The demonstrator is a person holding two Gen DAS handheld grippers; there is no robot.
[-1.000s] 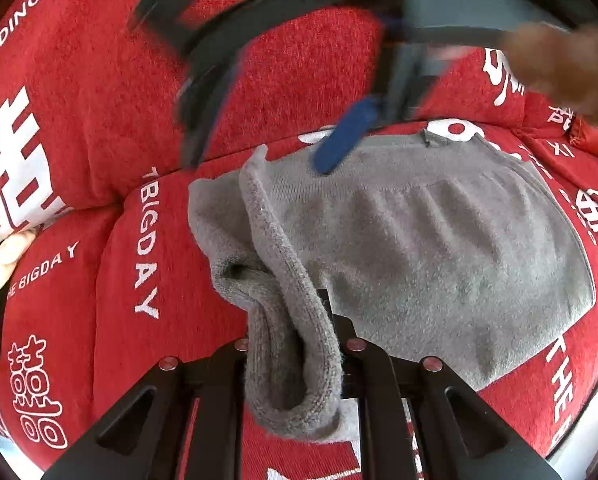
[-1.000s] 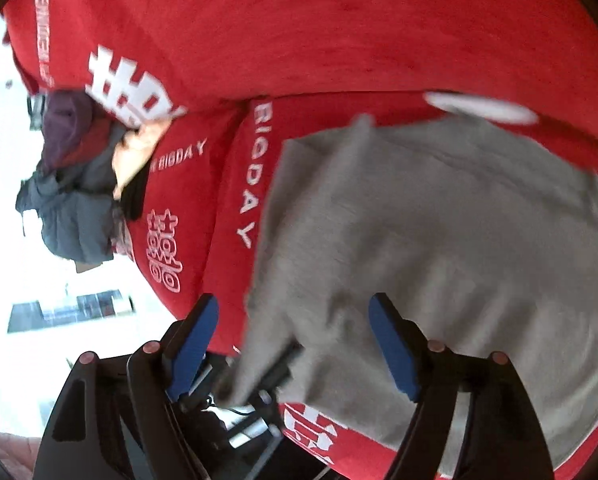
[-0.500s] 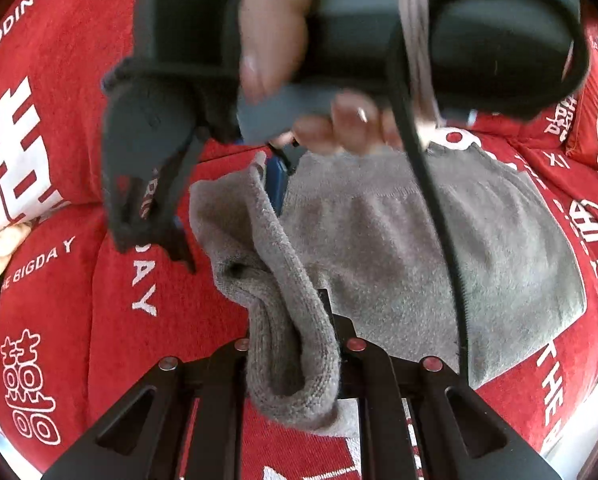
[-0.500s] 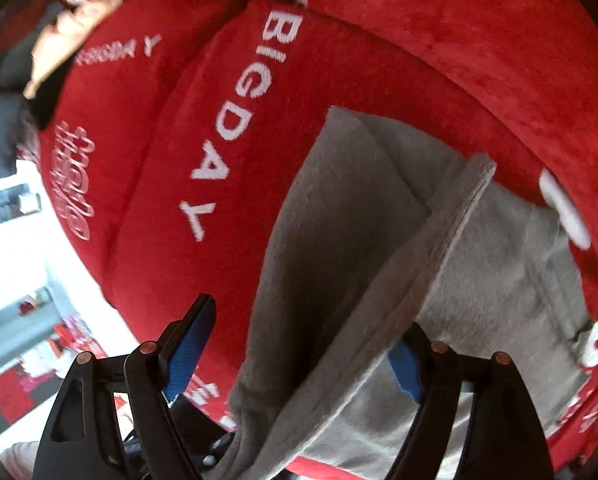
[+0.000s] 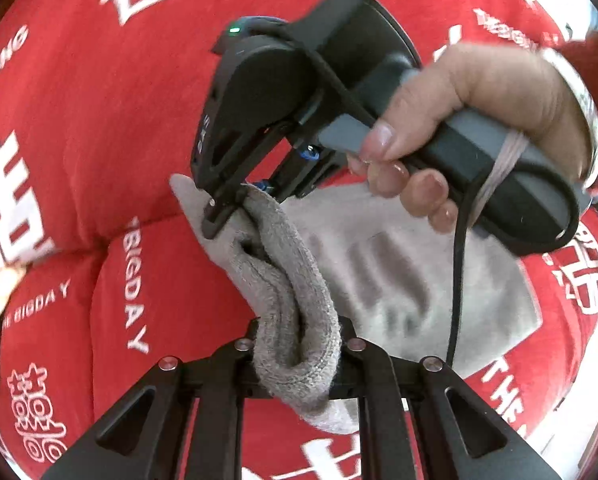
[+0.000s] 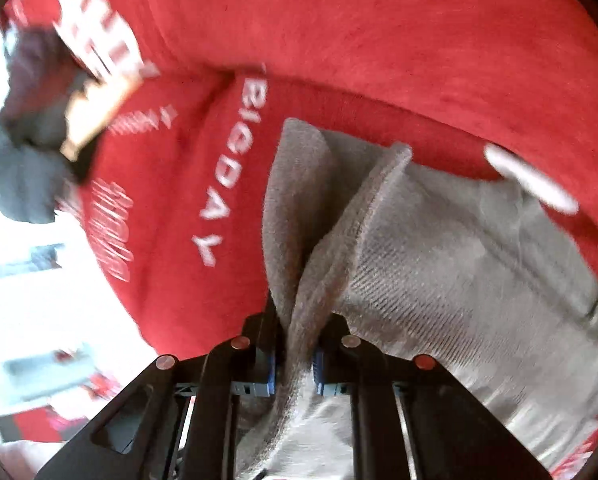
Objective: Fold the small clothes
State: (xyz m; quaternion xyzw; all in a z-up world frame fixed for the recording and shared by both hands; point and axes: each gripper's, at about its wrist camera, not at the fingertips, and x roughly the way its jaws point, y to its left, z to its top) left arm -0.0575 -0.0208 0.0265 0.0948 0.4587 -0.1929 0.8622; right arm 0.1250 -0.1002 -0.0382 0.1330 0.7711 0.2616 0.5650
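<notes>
A grey knit garment [image 5: 399,272] lies on a red cushion with white lettering [image 5: 99,120]. My left gripper [image 5: 299,344] is shut on a bunched fold of its left edge, which hangs over the fingers. My right gripper [image 5: 239,204], held by a hand [image 5: 479,120], is shut on the same edge a little further along. In the right wrist view the right gripper [image 6: 295,344] pinches a raised ridge of the grey garment [image 6: 459,260] between its blue pads [image 6: 319,364].
A pile of dark clothes [image 6: 23,168] lies at the left end of the red cushion [image 6: 379,40]. A bright floor area [image 6: 39,300] shows beyond the cushion's edge. A black cable [image 5: 457,280] hangs from the right gripper's handle across the garment.
My right gripper came down over the garment's left edge and shut on it; it was open before. My left gripper kept its hold and lifted the fold slightly.
</notes>
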